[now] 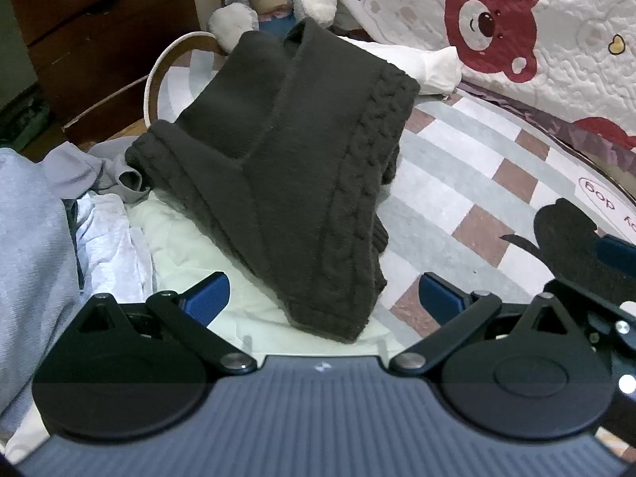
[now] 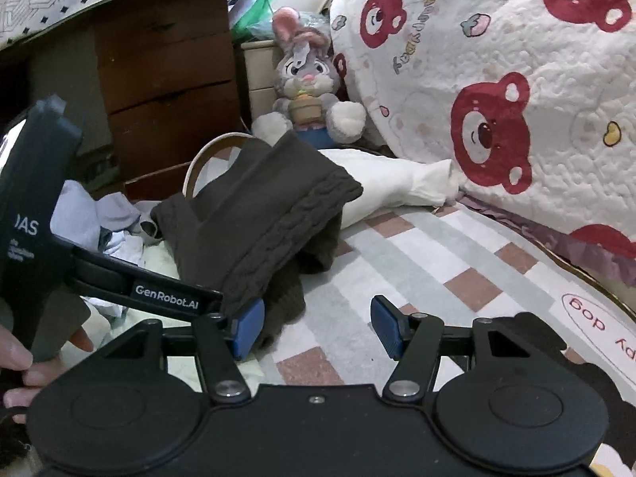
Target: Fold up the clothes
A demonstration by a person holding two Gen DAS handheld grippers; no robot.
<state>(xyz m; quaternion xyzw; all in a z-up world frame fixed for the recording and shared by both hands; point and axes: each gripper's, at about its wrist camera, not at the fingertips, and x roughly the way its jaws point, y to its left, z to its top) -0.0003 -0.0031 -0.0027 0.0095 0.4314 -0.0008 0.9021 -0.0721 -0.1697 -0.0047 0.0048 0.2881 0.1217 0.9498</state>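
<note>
A dark brown cable-knit sweater lies folded on the checked bed sheet, partly over pale clothes. My left gripper hangs open just before its near corner, blue pads wide apart and off the knit. In the right wrist view the same sweater lies left of centre. My right gripper is open over the sheet, its left pad close beside the sweater's near edge, nothing between the pads. The left gripper's body and a person's hand show at the left.
A heap of pale blue and white clothes lies to the left. A white bear-print quilt is bunched at the right, a folded white cloth before it. A plush rabbit sits beyond the sweater, beside a brown wooden dresser.
</note>
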